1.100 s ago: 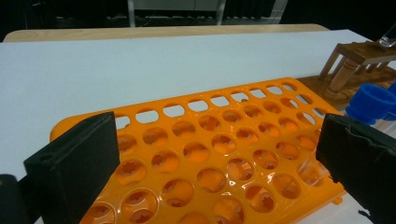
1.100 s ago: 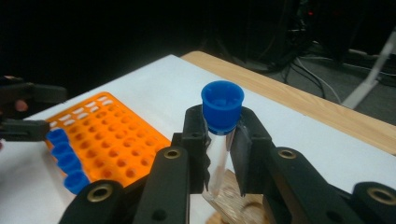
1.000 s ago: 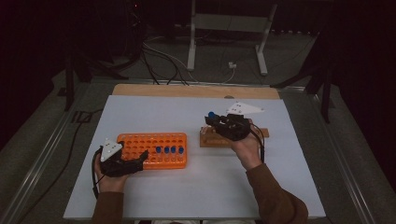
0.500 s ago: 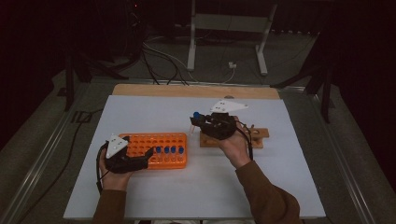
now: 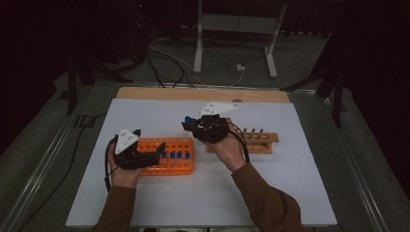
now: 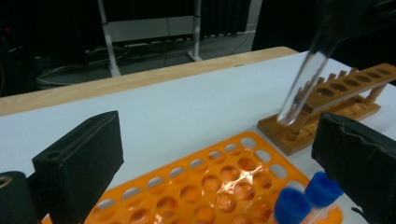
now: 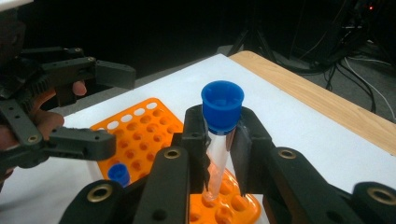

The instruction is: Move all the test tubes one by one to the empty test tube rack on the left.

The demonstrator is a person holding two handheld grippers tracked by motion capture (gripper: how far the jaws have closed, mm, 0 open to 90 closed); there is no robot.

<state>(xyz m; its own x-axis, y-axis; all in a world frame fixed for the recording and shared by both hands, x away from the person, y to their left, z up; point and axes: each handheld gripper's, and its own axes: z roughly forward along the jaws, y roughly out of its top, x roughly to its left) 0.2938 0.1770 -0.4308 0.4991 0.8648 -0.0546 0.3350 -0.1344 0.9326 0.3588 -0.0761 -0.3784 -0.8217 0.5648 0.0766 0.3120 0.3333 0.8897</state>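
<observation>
Now we are carrying a blue-capped test tube [image 7: 218,140] in the right gripper [image 7: 219,154], its jaws clamping the clear wall just below the cap, above the orange rack [image 5: 167,157] and near the wooden rack [image 5: 251,142] on the tabletop [image 5: 145,203]. We are judging the tube light, stiff, smooth and likely slippery, possibly fragile, so gripping high under the cap seems wise. Our left gripper [image 5: 145,154] is hanging with jaws wide and empty over the orange rack.
</observation>
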